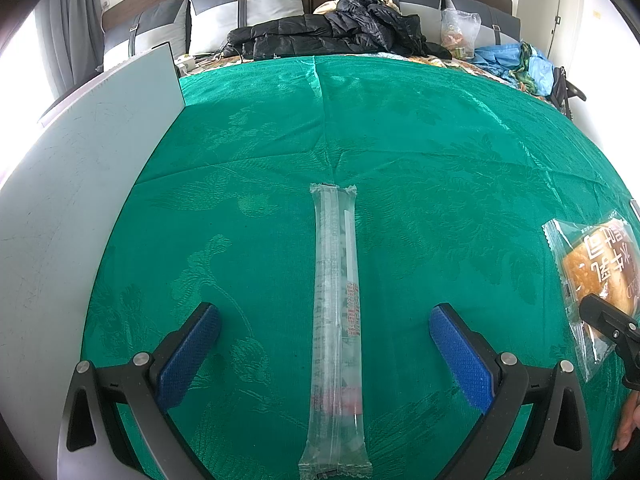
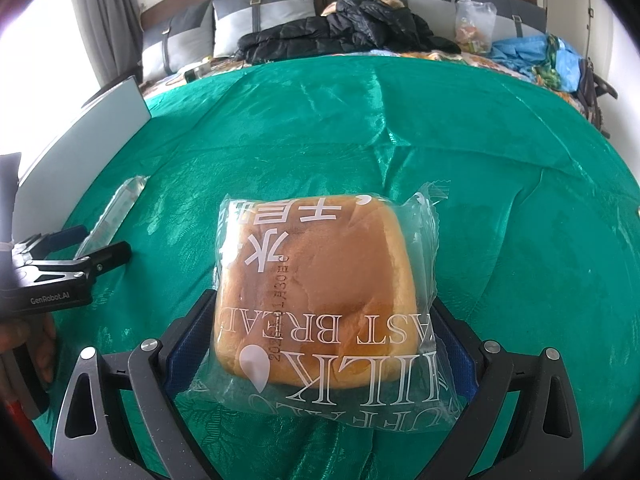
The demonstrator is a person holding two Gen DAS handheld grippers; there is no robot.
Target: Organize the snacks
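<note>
Snacks, two items, both lying flat on a green patterned cloth (image 1: 400, 128) spread over a bed. Far left: a pale grey board (image 1: 80, 200) resting along the cloth's left edge. Next, the left hand-held gripper (image 1: 325, 332), jaws spread wide, blue pads (image 1: 188, 356) clear of everything; between them, untouched by either pad, lies a long clear-wrapped stick snack (image 1: 336, 320), running lengthwise away from the camera, small red print on the wrapper, its contents not legible. In the right wrist view the same stick snack (image 2: 114, 212) appears at the left, with the left hand-held gripper (image 2: 86, 246) around its near end. Right of that, well apart from the stick: a square bread loaf in a clear packet (image 2: 320, 296), printed in white with "MILK" and "TOAST BREAD" partly readable and large characters upside down to the camera. The right hand-held gripper (image 2: 320, 356) straddles the packet's near half with jaws at full spread; the wrapper covers the pads, so contact cannot be judged, though the packet rests on the cloth. In the left wrist view this bread packet (image 1: 592, 276) sits at the right edge. Background, along the headboard: grey cushions (image 1: 248, 12), a black padded jacket (image 1: 340, 32), a clear plastic bag (image 1: 460, 32), blue fabric (image 1: 516, 60).
</note>
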